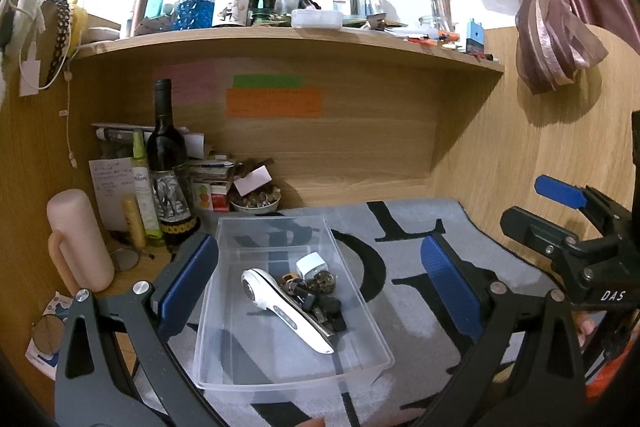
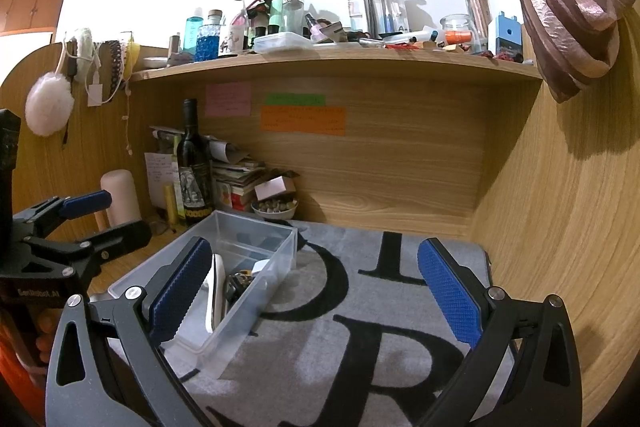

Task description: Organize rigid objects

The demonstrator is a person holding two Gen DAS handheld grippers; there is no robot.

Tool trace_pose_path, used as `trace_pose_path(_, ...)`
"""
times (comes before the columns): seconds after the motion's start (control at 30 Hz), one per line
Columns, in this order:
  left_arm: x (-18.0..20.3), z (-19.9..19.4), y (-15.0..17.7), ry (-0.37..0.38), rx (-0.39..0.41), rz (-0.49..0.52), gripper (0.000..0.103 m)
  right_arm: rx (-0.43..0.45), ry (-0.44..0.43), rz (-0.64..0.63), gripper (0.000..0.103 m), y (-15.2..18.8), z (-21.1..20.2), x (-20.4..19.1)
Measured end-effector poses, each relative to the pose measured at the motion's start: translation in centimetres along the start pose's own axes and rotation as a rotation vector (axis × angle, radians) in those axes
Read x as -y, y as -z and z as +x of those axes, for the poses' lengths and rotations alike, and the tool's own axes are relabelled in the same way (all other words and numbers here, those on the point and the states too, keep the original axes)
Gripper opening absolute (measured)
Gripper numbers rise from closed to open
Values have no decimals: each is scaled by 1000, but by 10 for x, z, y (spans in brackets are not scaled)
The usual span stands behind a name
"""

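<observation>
A clear plastic bin (image 1: pixel 360 311) rests on the grey lettered mat (image 1: pixel 432 227). Inside it lie a white handheld device (image 1: pixel 280 307), a small white cube (image 1: pixel 310 265), a beaded bracelet (image 1: pixel 322 281) and several dark keys (image 1: pixel 328 311). My left gripper (image 1: pixel 320 291) hangs open above the bin, its blue pads (image 1: pixel 188 283) on either side, with nothing between them. In the right wrist view the bin (image 2: pixel 260 255) sits to the left, partly behind the left pad (image 2: pixel 180 295). My right gripper (image 2: pixel 316 295) is open over the mat (image 2: pixel 360 327), empty. The right gripper (image 1: pixel 560 211) also shows at the left view's right edge.
A wine bottle (image 1: pixel 166 163), spray bottles, a pink cylinder (image 1: pixel 78 239), papers and a bowl of small stones (image 1: pixel 256 203) crowd the desk's back left corner. An upper shelf (image 1: pixel 288 41) carries many bottles. Wooden walls close the back and right. A tied curtain (image 1: pixel 552 31) hangs at the right.
</observation>
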State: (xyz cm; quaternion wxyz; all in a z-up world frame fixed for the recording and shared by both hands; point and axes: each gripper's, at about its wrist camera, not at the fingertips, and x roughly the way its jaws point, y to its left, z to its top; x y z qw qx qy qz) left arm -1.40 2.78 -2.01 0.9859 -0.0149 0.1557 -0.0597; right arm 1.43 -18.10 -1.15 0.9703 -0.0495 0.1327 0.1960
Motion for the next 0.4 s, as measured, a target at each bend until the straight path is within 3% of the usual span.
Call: trace_pose_path(0.4,-4,4,0,-10,-9,-14,103,-15,-5,-3,103,1,6,-3)
